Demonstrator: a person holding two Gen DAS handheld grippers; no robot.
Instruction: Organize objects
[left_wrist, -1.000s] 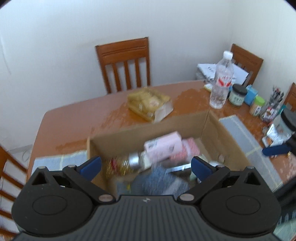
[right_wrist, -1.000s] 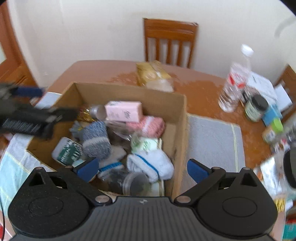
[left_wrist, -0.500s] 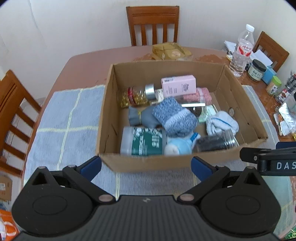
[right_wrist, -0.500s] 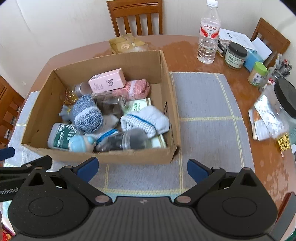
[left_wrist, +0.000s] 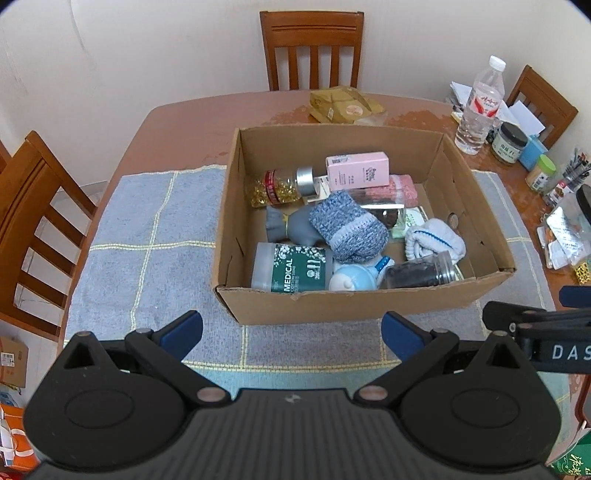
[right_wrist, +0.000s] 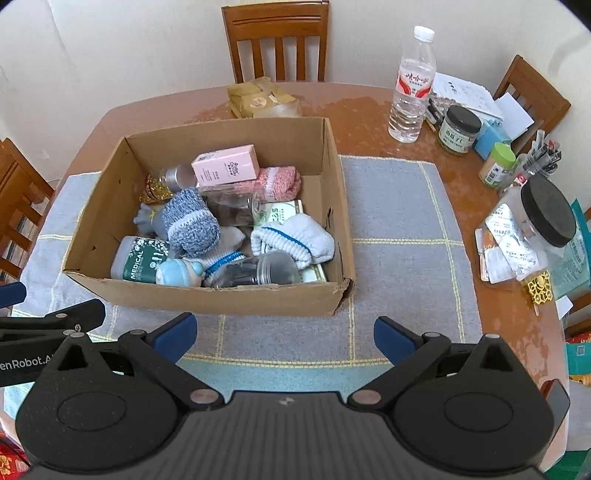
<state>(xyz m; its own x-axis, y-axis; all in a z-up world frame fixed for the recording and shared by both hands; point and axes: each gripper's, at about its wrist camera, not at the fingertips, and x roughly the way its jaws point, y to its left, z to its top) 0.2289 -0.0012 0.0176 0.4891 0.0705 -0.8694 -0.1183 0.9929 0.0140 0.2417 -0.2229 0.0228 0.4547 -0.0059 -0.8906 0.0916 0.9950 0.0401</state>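
Cardboard box (left_wrist: 354, 306) sits open on a grey checked mat (left_wrist: 147, 236) on the wooden bench (left_wrist: 192, 125), roughly mid-bench. Both claws hang above the near edge of the mat, short of the box and touching nothing.

Left claw (left_wrist: 291, 332): blue-tipped fingers spread wide, released, nothing between them. Right claw (right_wrist: 284, 334): same, fingers spread wide and nothing held. The right claw's black arm shows at the right edge of the left wrist view.

Inside the box, all jumbled and touching:
- pink carton (left_wrist: 357, 170) at the back, lying on its side
- bottle of yellow capsules (left_wrist: 282, 184) with a silver cap, lying just left of the carton
- pink sock roll (right_wrist: 279, 181) beside the carton
- blue-grey sock roll (left_wrist: 347, 227) in the middle, on top of a plain grey sock (left_wrist: 291, 227)
- white sock with blue stripe (left_wrist: 434, 240) toward the right wall
- green-labelled "MEDICAL" bottle (left_wrist: 291, 267) lying along the near wall
- small pale-blue bottle (left_wrist: 354, 277) just right of it
- clear jar with dark contents (left_wrist: 421, 271) on its side, near wall
- another clear jar (right_wrist: 232, 206) lying in the middle, partly hidden

Outside the box: yellow packet (left_wrist: 345, 105) on the bench behind it; water bottle (right_wrist: 412, 85), dark-lidded jar (right_wrist: 460, 129) and green-lidded jar (right_wrist: 496, 164) at the far right. Wooden chair (left_wrist: 312, 51) at the far side.
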